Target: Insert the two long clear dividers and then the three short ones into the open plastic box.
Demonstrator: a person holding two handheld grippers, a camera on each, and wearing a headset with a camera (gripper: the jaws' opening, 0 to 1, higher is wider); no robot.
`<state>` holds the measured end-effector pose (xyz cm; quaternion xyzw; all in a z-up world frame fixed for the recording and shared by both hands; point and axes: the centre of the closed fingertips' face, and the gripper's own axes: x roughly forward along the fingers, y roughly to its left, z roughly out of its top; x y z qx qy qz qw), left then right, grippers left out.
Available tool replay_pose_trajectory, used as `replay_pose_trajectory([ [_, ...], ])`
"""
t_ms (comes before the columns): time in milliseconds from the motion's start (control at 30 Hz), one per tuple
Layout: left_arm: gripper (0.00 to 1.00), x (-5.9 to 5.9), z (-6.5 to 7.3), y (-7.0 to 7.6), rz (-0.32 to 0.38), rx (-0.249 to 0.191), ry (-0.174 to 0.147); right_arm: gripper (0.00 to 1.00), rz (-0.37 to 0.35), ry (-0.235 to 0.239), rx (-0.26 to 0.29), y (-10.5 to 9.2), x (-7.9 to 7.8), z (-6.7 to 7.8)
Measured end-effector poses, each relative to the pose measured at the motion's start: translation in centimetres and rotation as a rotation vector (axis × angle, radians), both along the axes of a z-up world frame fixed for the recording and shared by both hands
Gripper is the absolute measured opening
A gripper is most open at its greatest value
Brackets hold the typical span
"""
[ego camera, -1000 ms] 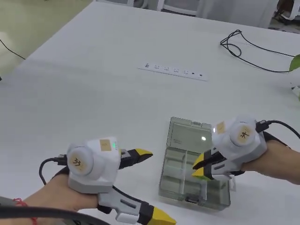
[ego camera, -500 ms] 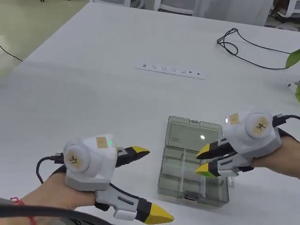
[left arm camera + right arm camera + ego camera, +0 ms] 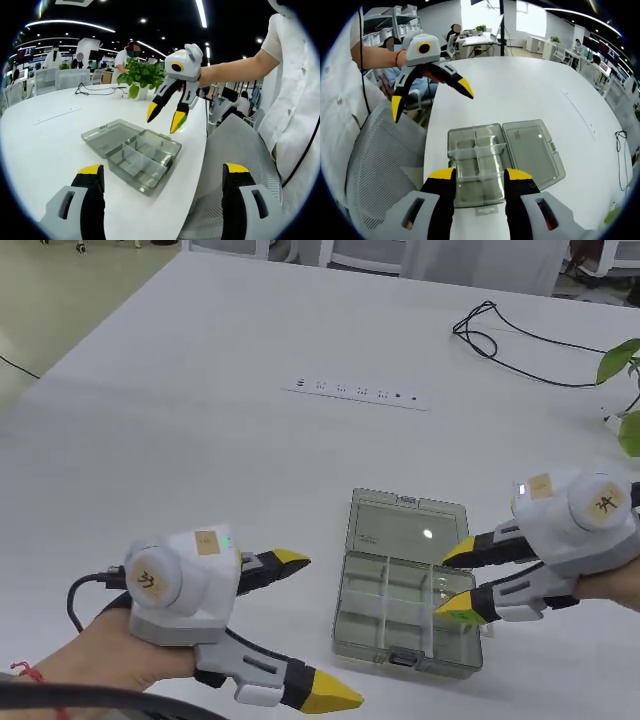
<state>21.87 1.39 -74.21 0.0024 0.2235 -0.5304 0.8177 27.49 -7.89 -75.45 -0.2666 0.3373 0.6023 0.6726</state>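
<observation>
The clear plastic box point(image 3: 372, 636) lies open on the white table, lid point(image 3: 408, 523) flat on the far side. Clear dividers point(image 3: 385, 585) stand inside it and split it into several compartments. My right gripper point(image 3: 455, 582) hovers at the box's right edge, open, nothing between its fingers. My left gripper point(image 3: 312, 630) is left of the box, jaws spread wide and empty. The left gripper view has the box point(image 3: 142, 160) ahead of my left gripper point(image 3: 162, 170), the right gripper point(image 3: 164, 119) above it. The right gripper point(image 3: 480, 175) looks down on the box point(image 3: 479, 159), the left gripper point(image 3: 431, 99) beyond.
A white power strip point(image 3: 355, 393) lies farther back on the table. A black cable point(image 3: 500, 335) loops at the back right, beside plant leaves point(image 3: 620, 360). A grey mesh chair point(image 3: 385, 165) stands at the table's near edge point(image 3: 197, 150).
My right gripper has drawn back from over the box to its right edge, and its jaws have spread a little. The left gripper has hardly moved.
</observation>
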Motion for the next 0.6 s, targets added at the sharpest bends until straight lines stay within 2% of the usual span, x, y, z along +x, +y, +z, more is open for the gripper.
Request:
replay_pose_trajectory([
  [267,1.00,0.0,0.0,0.0,-0.003,0.009,-0.001,0.46,-0.028,-0.008,-0.006,-2.7,0.1,0.5],
  [600,1.00,0.0,0.1,-0.1,-0.001,0.011,-0.001,0.51,-0.072,-0.008,-0.075,-7.8,0.0,-0.3],
])
